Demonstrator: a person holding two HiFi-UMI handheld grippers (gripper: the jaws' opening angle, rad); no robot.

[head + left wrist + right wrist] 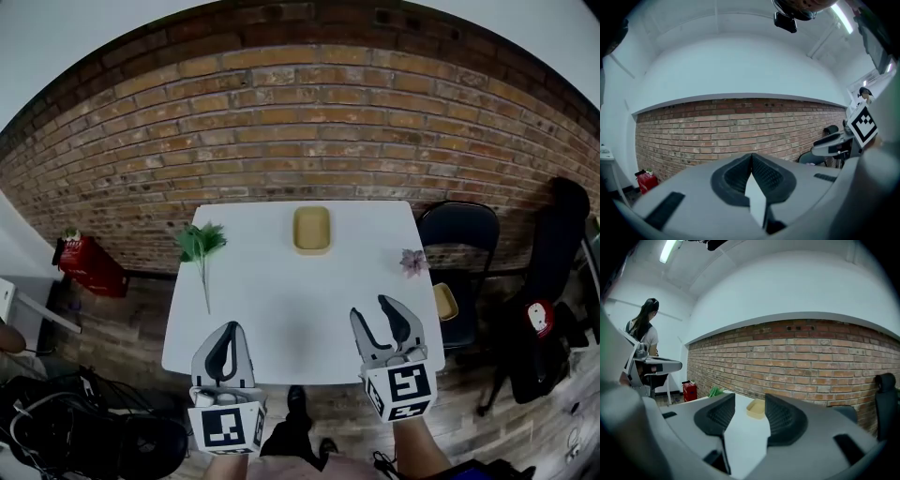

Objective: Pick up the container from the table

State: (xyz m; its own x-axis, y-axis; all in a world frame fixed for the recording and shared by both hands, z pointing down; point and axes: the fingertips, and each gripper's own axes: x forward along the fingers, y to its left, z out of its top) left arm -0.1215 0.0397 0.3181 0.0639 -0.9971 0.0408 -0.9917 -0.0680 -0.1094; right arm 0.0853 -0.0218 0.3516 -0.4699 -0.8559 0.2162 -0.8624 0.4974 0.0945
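Observation:
A shallow yellow container (311,230) sits on the white table (281,309) near its far edge, in front of the brick wall. It shows small and far off in the right gripper view (756,408), between the jaws' line of sight. My left gripper (228,339) hovers over the table's near left edge with its jaws pressed together and nothing between them (751,161). My right gripper (383,314) is over the near right part of the table, open and empty (749,414). Both are well short of the container.
A green leafy sprig (201,246) lies at the table's left side and a small pink flower (413,262) at its right edge. A black chair (457,239) holding a second yellow dish (445,301) stands to the right. A red extinguisher (86,264) is on the floor at the left.

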